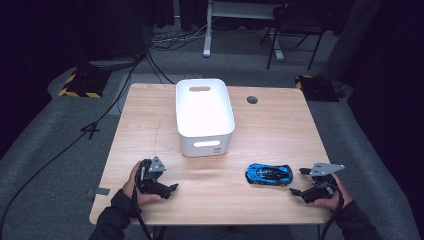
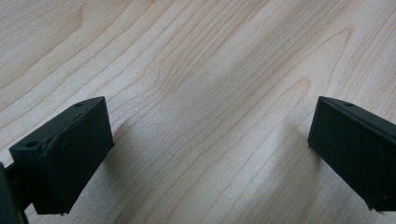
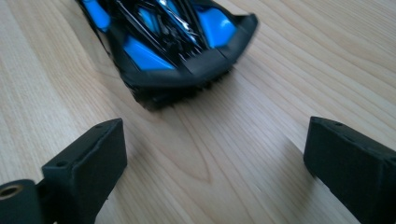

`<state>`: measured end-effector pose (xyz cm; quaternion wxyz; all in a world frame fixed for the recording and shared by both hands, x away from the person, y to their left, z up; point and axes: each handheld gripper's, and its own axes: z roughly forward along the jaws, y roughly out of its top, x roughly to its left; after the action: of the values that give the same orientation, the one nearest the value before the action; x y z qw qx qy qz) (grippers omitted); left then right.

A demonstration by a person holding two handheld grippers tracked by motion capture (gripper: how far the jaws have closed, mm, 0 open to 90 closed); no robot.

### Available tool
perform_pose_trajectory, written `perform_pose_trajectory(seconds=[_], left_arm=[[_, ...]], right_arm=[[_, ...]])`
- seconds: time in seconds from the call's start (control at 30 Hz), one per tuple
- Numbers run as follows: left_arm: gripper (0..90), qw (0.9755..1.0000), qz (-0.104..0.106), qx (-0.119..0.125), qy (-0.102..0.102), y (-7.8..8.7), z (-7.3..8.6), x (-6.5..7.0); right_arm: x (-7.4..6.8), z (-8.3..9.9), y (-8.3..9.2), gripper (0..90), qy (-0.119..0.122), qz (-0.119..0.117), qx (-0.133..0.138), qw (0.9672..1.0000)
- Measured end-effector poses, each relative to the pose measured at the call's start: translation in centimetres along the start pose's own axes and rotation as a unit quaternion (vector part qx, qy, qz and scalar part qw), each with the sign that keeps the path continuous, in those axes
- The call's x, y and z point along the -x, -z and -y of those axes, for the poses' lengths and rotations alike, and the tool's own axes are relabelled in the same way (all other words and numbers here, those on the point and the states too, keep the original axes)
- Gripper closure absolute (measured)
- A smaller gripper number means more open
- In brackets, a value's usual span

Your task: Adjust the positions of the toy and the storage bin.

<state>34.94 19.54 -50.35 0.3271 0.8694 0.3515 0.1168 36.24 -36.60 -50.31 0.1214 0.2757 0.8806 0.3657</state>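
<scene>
- Left gripper (image 1: 172,187): seen from above at about seven o'clock on the table (image 1: 150,125), held in the person's left hand (image 1: 131,186), pointing toward three o'clock; its own view adds what the high view cannot settle, the two black jaws standing wide apart with bare wood grain between them, low over the surface.
- White tub (image 1: 205,114): in the high view it sits just past the table's centre toward twelve o'clock, open top, a slot handle at each end, well apart from both grippers.
- Blue toy car (image 1: 269,173): at about five o'clock on the table, lying lengthwise across it, near the right gripper (image 1: 298,181); from above it is a small blue and black shape; the right gripper view shows one end of it close up, black trim and blue panels, blurred, just ahead of the jaws.
- Right gripper: in the right hand (image 1: 334,197) near the four o'clock corner, pointing toward nine o'clock at the car; jaws apart, nothing between them, not touching the car.
- Surface and room: pale wood table with a round hole (image 1: 252,100) near one o'clock; grey carpet (image 1: 45,145), cables (image 1: 107,107) at ten o'clock, desk and chair legs at twelve.
</scene>
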Motion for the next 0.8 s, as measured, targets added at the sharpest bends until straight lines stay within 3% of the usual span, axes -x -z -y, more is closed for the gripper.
perform_pose_trajectory(seconds=[0.23, 0.5, 0.8], left_arm=[[0.2, 1.0000, 0.000, 0.000, 0.000, 0.0, 0.0, 0.0], [0.2, 1.0000, -0.001, 0.001, 0.000, 0.0, 0.0, 0.0], [0.3, 1.0000, -0.001, 0.001, -0.001, 0.0, 0.0, 0.0]], right_arm=[[-0.3, -1.7, -1.8, 0.5, 0.019, -0.023, -0.006, 0.9995], [0.0, -2.7, -2.8, 0.5, 0.035, -0.031, -0.004, 0.9989], [-0.2, -3.9, -4.1, 0.6, 0.053, -0.057, -0.006, 0.9970]])
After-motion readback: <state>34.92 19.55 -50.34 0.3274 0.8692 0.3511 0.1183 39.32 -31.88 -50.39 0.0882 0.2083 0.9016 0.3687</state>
